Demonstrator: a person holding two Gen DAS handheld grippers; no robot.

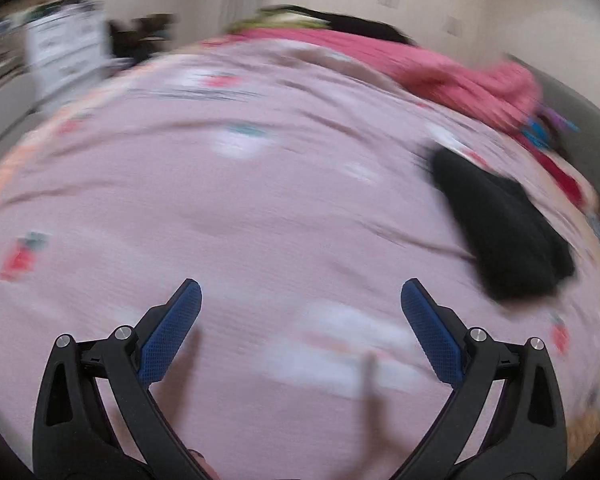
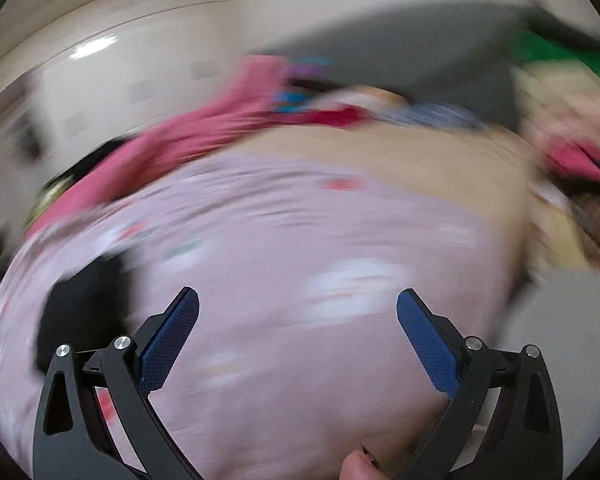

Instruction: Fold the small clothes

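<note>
**Right wrist view: tool wide open over pink sheet, heavy blur**

Right tool (image 2: pixel 298 304) w/ blue pads (image 2: pixel 168 344) spread wide, nothing btwn them. Below: pale pink printed sheet (image 2: pixel 284 248), motion-blurred. Black garment (image 2: pixel 82 304) lies on sheet at left, just beside the left finger. Pink cloth (image 2: pixel 188 140) bunched along far edge; red item (image 2: pixel 340 116) near it. Mixed clothes pile (image 2: pixel 572 152) far right, details unclear. Fingertip (image 2: pixel 360 466) at bottom edge.
</note>
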